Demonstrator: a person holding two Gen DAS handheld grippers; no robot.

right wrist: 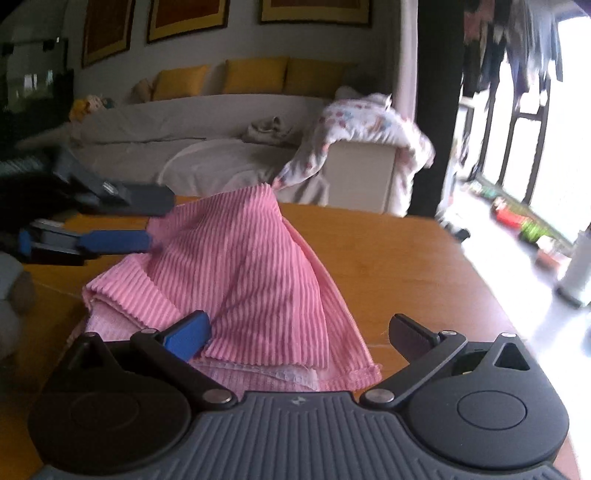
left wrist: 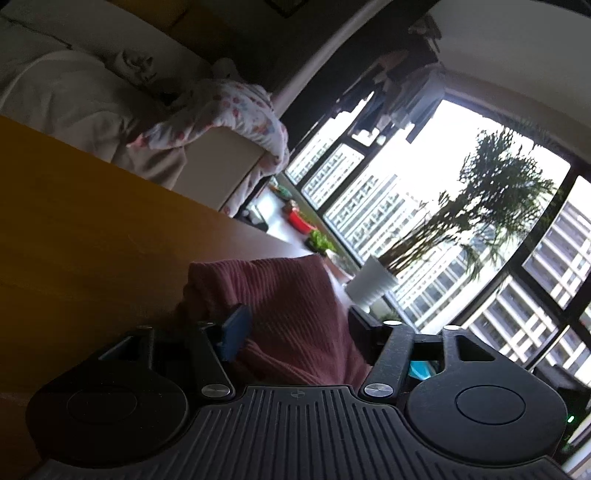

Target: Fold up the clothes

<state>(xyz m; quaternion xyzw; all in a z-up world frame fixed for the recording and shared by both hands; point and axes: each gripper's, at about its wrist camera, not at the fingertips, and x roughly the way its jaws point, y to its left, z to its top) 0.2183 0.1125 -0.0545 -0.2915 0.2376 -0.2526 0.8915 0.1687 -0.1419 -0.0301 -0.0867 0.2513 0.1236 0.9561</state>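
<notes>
The garment (right wrist: 236, 266) is seen as pink ribbed knit cloth, matt. The table (right wrist: 406, 266) presents smooth wood with a low sheen. Each gripper body is matt black ribbed plastic, with 2 bright metal pivot pins.

A home living room: sofa (right wrist: 207, 122) with yellow cushions (right wrist: 255, 75), framed pictures (right wrist: 188, 16), wooden table (right wrist: 406, 266), potted plant (left wrist: 373, 282).

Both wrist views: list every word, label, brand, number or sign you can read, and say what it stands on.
No readable text in either view.
Left gripper body: a small round emblem, no letters legible.
Right gripper body: a small logo mark, too small to read.
Framed pictures on the wall: plain colour blocks, no writing visible.
Pink ribbed garment: no tag or print showing.
</notes>
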